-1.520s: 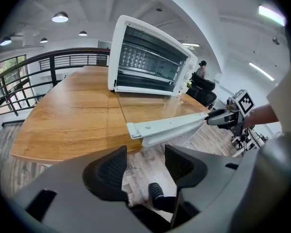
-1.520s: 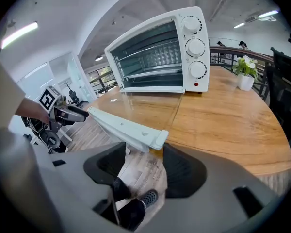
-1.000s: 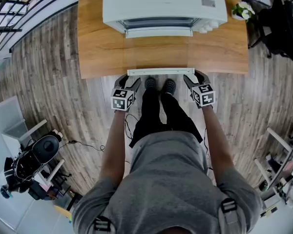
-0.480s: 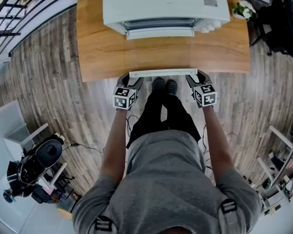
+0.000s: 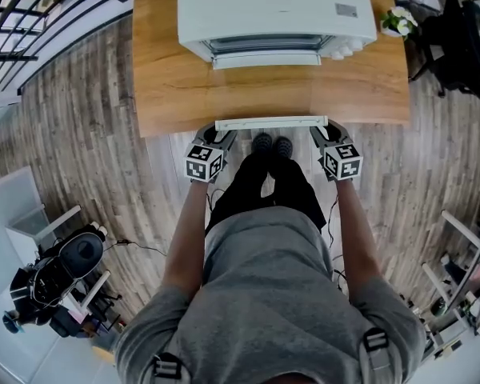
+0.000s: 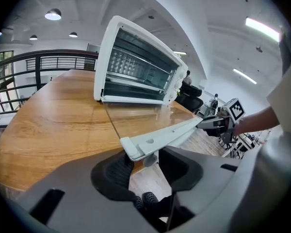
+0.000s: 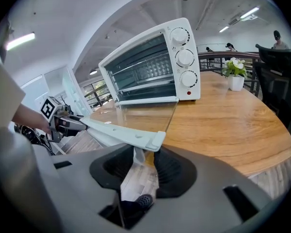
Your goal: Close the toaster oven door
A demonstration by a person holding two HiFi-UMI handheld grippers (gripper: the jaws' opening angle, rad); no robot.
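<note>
A white toaster oven stands at the back of the wooden table. Its glass door lies open and flat, and its white handle bar reaches the table's front edge. My left gripper is at the bar's left end and my right gripper at its right end. In the left gripper view the bar's end sits between the jaws of the left gripper, with a gap at the pads. The right gripper straddles the other end the same way. Both sets of jaws have just been closing.
A small potted plant stands on the table's right corner beside the oven's knobs. A dark office chair is to the right of the table. Camera gear sits on the plank floor at the lower left.
Both grippers stay at the ends of the handle bar and the door stays flat. The whole head view has shifted slightly, so oven and bar sit a little lower and further right.
</note>
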